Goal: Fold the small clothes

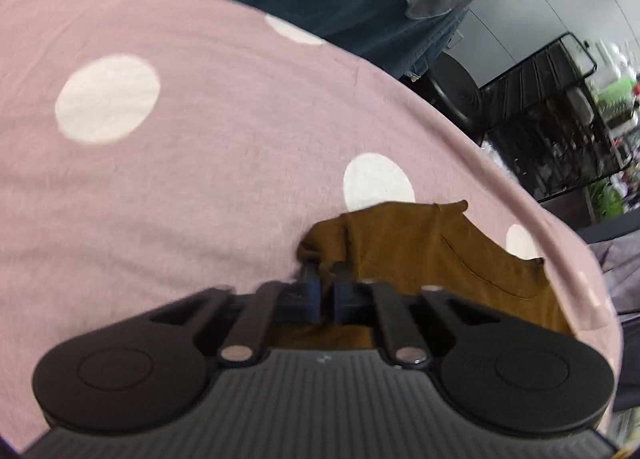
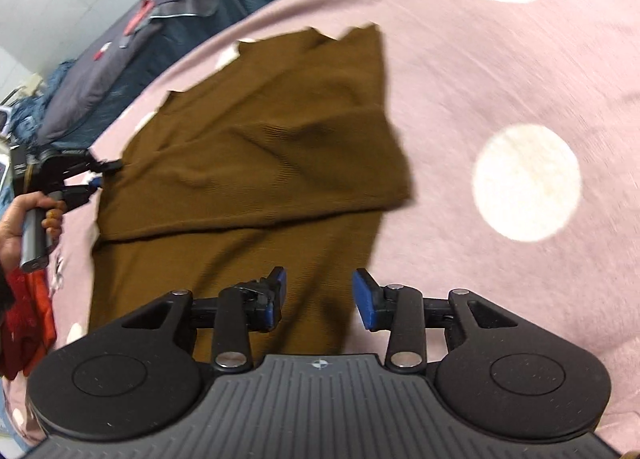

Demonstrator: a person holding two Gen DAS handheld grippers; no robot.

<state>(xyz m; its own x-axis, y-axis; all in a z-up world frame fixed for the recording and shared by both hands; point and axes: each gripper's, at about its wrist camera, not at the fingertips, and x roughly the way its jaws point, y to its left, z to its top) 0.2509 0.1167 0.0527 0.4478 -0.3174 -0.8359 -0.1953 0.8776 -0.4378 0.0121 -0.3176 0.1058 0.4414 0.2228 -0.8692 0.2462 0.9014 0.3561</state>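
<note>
Brown garment (image 2: 256,163) half-folded on pink dotted cover (image 2: 500,71), left tongs (image 1: 326,273) clamped on its bunched edge — right tongs (image 2: 319,291) apart, just above the cloth.

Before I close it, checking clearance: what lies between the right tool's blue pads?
Only the brown knit garment beneath the open right tool; right wrist view.

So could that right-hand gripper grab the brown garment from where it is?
Probably yes. The right gripper hangs open right over the brown garment, with nothing between them. The left gripper already pinches the far edge.
</note>
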